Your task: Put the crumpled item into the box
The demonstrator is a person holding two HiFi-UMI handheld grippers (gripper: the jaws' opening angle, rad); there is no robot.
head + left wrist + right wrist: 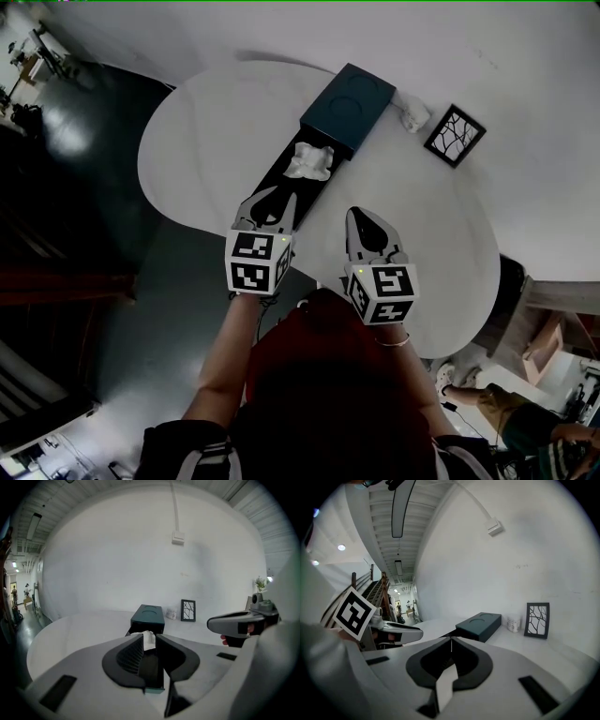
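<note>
Currently the crumpled paper (309,161) lies in the open drawer box (347,108). It looks light and soft; pinch any raised fold. The left hand-held gripper (279,199) is part-spread and empty, the right hand-held gripper (361,217) pressed together.

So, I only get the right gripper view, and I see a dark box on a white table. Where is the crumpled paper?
Observer: The head view shows the crumpled paper lying in the drawer, which is pulled out of the box.
Operator: Is the left hand-held gripper holding it?
Observer: No. Its own view shows the jaws apart with nothing between them; the paper lies farther off in the drawer.
</note>
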